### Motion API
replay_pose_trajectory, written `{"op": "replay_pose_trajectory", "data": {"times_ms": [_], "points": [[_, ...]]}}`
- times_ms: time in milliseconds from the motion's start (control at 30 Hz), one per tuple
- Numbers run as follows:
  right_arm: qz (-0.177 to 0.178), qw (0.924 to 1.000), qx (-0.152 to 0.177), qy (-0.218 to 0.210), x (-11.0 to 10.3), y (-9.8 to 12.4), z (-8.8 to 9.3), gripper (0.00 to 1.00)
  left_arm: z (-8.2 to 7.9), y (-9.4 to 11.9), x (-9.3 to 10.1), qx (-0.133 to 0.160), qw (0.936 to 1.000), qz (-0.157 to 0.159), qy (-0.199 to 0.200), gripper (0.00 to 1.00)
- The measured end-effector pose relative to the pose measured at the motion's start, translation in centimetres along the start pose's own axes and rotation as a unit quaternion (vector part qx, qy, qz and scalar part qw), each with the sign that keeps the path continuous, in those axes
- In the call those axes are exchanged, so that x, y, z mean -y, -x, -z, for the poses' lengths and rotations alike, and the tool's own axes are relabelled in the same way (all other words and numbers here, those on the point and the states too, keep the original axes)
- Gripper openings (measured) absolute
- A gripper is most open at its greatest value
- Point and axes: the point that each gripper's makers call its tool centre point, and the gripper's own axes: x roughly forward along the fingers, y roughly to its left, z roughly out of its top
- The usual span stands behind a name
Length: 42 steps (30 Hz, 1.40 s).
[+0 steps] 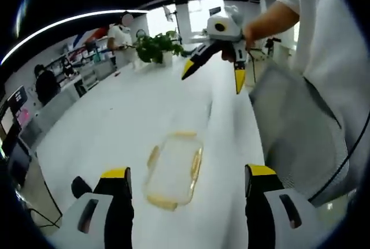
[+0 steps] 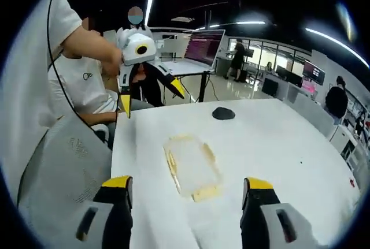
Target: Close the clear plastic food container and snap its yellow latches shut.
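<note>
container: we see clear food container (image 1: 173,170) lying on white bench (image 1: 115,122), nothing blocking
around: potted plant (image 1: 157,45), dark object (image 2: 223,113)
left hand-held gripper (image 1: 188,194): wide, empty
right hand-held gripper (image 2: 186,200): wide, empty

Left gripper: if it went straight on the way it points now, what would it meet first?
Most likely the clear container on the white table, lying between and just beyond the open jaws of the left gripper. Depth is unclear; a shallow path might pass above it.
</note>
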Motion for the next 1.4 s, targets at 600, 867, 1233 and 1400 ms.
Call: {"op": "replay_pose_trajectory", "data": {"times_ms": [600,867,1233,1400], "points": [[-0.021,0.9985,-0.043,0.026,1.8,-2.3,1.2,0.71,2.2,-1.3,-2.0,-0.041,0.9987,0.021,-0.022,0.71],[-0.03,0.9969,-0.063,0.037,1.9,-3.8,2.2,0.68,3.1,-1.7,-2.6,-0.053,0.9979,0.029,-0.024,0.7],[-0.036,0.993,-0.09,0.068,2.6,-5.3,3.4,0.65,4.8,-2.7,-3.3,-0.078,0.9952,0.042,-0.042,0.65],[-0.046,0.9913,-0.1,0.073,2.8,-5.9,4.0,0.63,5.2,-3.4,-3.3,-0.085,0.9938,0.053,-0.047,0.64]]}}
